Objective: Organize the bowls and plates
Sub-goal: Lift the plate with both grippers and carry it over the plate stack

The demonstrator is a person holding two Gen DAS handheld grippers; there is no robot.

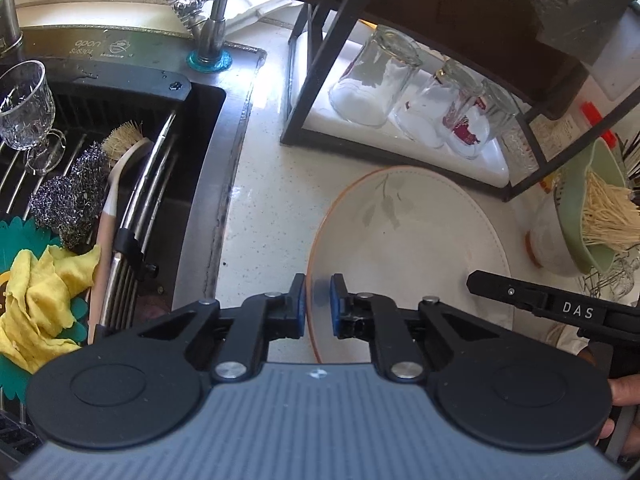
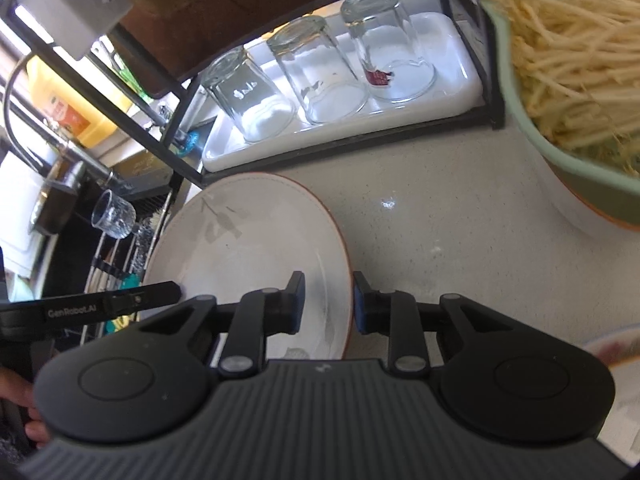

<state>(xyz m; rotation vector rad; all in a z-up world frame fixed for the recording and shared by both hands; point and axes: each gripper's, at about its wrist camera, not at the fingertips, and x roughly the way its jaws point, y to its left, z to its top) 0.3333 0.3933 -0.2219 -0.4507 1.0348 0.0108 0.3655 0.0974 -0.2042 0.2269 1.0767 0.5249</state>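
Plate lies flat on the surface beside the sink. Your left hand-held gripper pinches its left rim; your right hand-held gripper straddles the right rim, grip unclear. Uneven lifting likely tips it loose.

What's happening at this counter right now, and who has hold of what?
A person is working with a handheld gripper in each hand, and both are clamped on one white plate lying on the counter beside the sink. The left gripper pinches the plate's left rim; the right gripper pinches its right rim. The plate looks not yet lifted. Behind it, upturned glasses sit on a tray under a black rack, and a green bowl stands to the right.
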